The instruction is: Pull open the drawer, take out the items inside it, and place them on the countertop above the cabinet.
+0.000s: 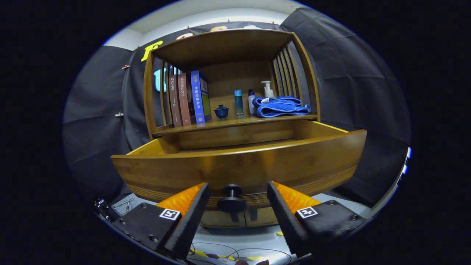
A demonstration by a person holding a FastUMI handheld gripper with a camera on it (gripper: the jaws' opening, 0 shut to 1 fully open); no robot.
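Light falls from above and in front, so the drawer front (239, 167) beyond the gripper (237, 200) glows warm with a soft sheen. The drawer's inside lies in shadow. The fingers stand apart on either side of the dark knob (231, 200), not touching it. Fisheye distortion bows the drawer front strongly and bends the cabinet's side posts (148, 95). The picture is sharp at the shelf, dimmer toward the booth wall (353, 81).

Claw (235, 206) level, pointing forward; fingers (191, 213) spread wide, gripping nothing.
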